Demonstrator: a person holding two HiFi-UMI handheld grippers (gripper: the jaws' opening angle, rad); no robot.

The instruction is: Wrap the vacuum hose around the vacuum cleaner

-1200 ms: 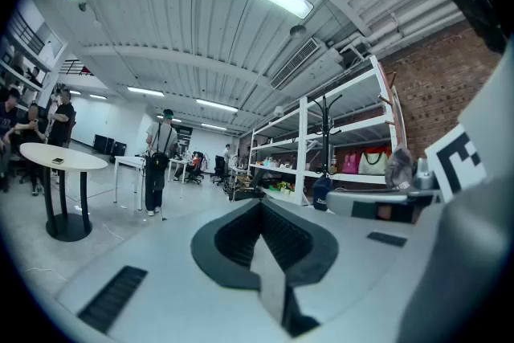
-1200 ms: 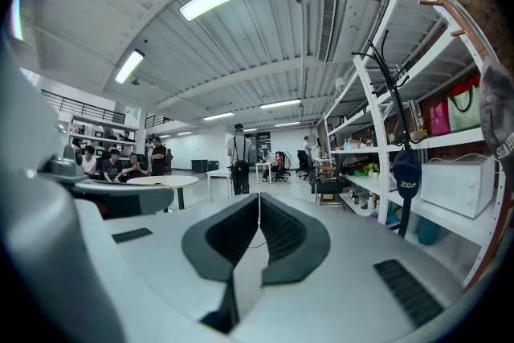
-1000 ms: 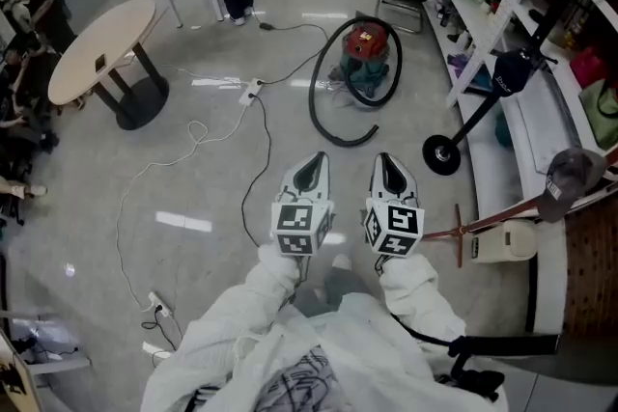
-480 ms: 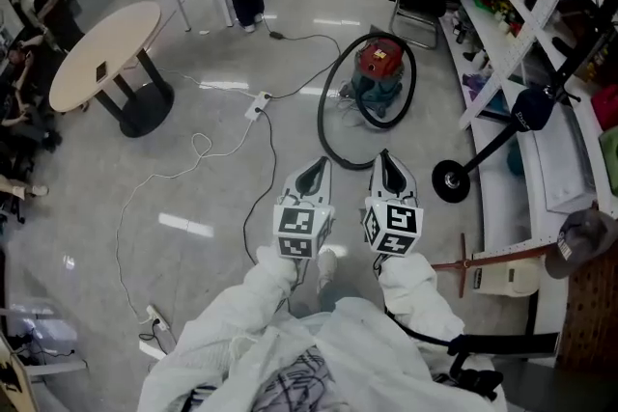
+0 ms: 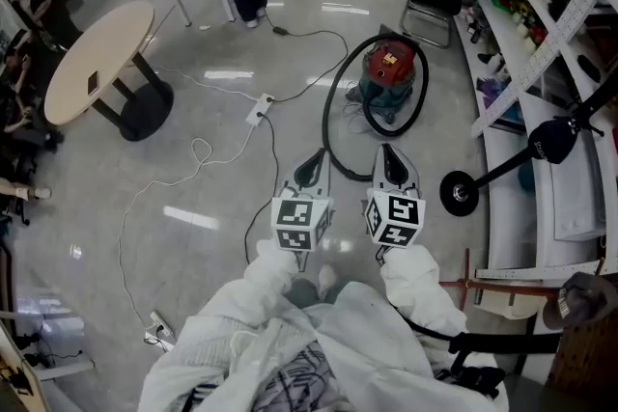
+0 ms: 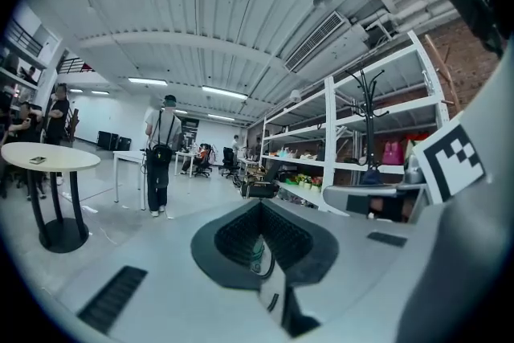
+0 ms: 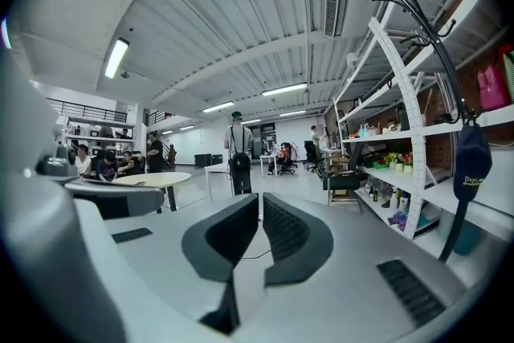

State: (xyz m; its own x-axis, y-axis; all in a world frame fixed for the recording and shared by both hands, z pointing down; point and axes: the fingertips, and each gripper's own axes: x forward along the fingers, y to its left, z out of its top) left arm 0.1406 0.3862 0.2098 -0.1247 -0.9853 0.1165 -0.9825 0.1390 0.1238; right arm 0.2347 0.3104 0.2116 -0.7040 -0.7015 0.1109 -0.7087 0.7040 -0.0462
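At the far left of the floor point(image 5: 87, 207), a round counter point(image 5: 97, 53) on a dark pedestal, well apart from the job. Right of it, a white cable point(image 5: 193, 154) snaking across to a power strip point(image 5: 258, 109), plus a dark cord point(image 5: 253, 198) trailing nearward from there; worth minding underfoot on any walk-up.

Near centre, the left hand-held gripper point(image 5: 317, 157): clenched, pads pressed together on nothing, carried out in front and roughly level. Probably kept shut simply for carrying, with nothing yet within reach. Just right of it, the right hand-held gripper point(image 5: 385, 152): likewise clenched and empty, held parallel to its partner, tip aimed the same way.

Just beyond both tips, the vacuum hose point(image 5: 330, 121): a black loop lying loose on the floor, sweeping from the far side of the machine round its left and ending in a free curl close to the tips. Draped rather than wound, so no wrapping done yet; by the look of it, still the approach stage.

Inside that loop, a little farther right, the vacuum cleaner point(image 5: 389, 72): red-topped over a teal base, upright, close to the shelving.

At far right, shelves point(image 5: 526, 34) crowded with goods, and a black stand point(image 5: 458, 193) with a disc base jutting out over the floor. Little room on that side, so likely easier to gather the hose from the left.
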